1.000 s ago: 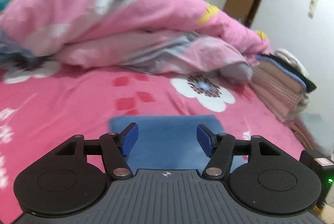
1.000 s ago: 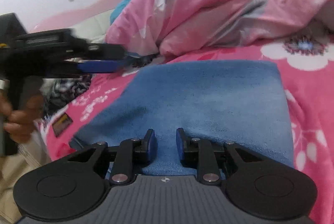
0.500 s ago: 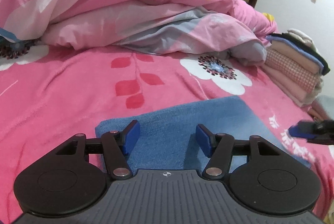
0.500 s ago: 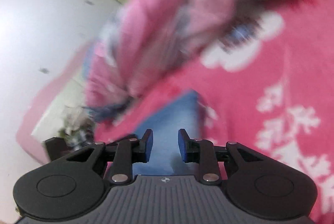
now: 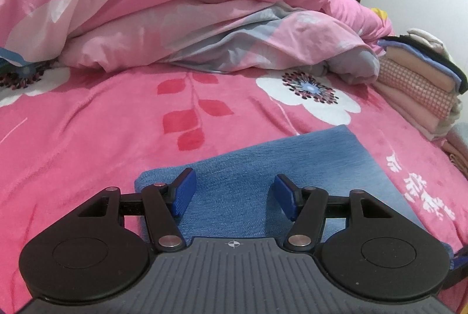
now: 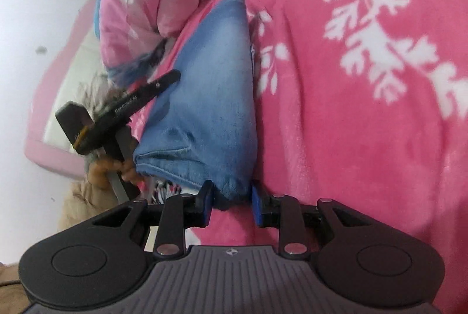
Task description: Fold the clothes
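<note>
Your right claw (image 6: pixel 231 204) has rolled and swung to the near corner of the folded blue denim garment (image 6: pixel 210 97), which lies flat on the pink floral bedspread (image 6: pixel 365 138); its narrowly parted pads flank that corner, though whether they pinch it you cannot tell. Your left claw (image 5: pixel 234 194) has sunk low over the denim, spread and empty. Lift one corner alone and the stacked layers may slide apart. Beyond lies the rumpled pink quilt (image 5: pixel 175 10).
</note>
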Available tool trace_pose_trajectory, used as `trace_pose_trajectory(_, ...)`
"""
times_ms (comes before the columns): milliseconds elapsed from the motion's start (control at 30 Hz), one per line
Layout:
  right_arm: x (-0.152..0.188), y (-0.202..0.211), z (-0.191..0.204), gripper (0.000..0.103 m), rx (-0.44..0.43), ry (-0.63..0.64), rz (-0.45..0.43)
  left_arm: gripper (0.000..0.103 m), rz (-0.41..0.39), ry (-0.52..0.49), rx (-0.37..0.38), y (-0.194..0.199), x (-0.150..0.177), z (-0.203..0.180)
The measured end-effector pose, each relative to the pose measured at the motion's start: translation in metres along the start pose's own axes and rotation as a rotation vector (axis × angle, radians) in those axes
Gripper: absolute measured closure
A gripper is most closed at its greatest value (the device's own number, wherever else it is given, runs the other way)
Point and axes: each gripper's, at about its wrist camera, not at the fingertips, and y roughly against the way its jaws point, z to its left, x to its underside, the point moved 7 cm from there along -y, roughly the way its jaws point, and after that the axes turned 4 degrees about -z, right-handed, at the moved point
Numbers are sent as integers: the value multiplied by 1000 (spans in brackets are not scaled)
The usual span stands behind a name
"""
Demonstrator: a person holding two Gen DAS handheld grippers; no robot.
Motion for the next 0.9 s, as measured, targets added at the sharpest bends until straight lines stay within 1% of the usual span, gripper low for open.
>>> trace_pose_trajectory(67,-9,12,4,74,11,14,-33,43,1,-1,-3,0,0,0)
trace_pose_trajectory(133,-28,26,3,74,17,4,-120,43,-1,-1,-3,0,0,0)
trace_pose_trajectory(200,-41,28,-4,74,13,-59,-162,43,-2,-1,-5,0,0,-1)
trace_pose_trajectory(233,-44,23,-9,74,11,-90,-163,43,-2,-1,-6,-1,0,-1)
trace_pose_trajectory(400,-12,-23,-15,75,27,-111,-25,43,-2,-5,-14,-1,0,-2)
trace_pose_trajectory(433,-5,-22,-12,75,32,-75,-24,43,-3,-4,-14,-1,0,-2)
trace_pose_trajectory(500,6,-13,-10,75,22,-83,16,43,-6,-1,-14,-2,1,-1)
trace_pose_trajectory(600,12,4,-2,75,74,-17,20,43,-7,4,-13,-2,1,-1)
trace_pose_trajectory(667,2,23,16,75,88,75,-95,43,-7,5,-11,-2,0,0)
trace_pose_trajectory(733,-6,34,49,74,54,257,-210,43,-7,7,-9,-2,0,0)
trace_pose_trajectory(833,6,12,93,74,34,510,-196,43,-5,11,-4,-1,0,0)
trace_pose_trajectory(900,21,-1,109,74,80,704,-197,43,-3,16,-1,-1,0,1)
